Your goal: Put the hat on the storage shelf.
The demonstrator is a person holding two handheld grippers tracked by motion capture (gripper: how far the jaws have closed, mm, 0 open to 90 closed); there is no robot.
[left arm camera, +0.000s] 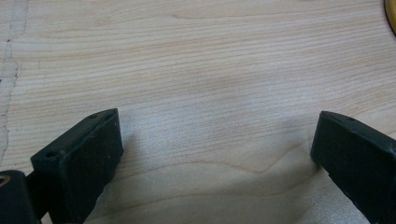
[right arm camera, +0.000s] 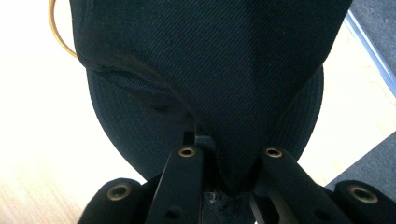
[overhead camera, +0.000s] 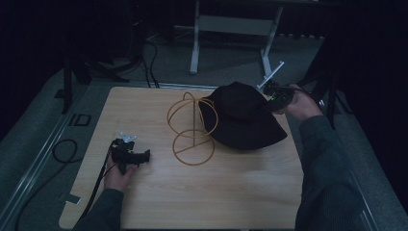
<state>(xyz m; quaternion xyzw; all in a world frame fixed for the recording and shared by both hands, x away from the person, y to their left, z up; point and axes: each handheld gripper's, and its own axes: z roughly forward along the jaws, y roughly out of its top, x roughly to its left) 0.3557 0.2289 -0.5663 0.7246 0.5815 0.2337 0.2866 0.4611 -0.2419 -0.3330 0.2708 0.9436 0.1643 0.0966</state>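
Note:
A black bucket hat [overhead camera: 243,118] lies tilted on the wooden table [overhead camera: 159,192], its right side lifted. My right gripper [overhead camera: 273,97] is shut on the hat's edge at the far right; in the right gripper view the dark fabric [right arm camera: 210,70] is pinched between the two jaws and hangs away from the camera. A gold wire hat stand [overhead camera: 192,127] with a round base stands just left of the hat, and its wire [right arm camera: 56,32] peeks past the hat at upper left. My left gripper [overhead camera: 144,156] rests on the table at the left, open, with bare wood [left arm camera: 215,140] between its jaws.
Black cables [overhead camera: 62,149] trail off the table's left side onto the grey floor. A white metal frame [overhead camera: 231,29] stands behind the table. The table's right edge runs close under the right forearm [overhead camera: 322,163].

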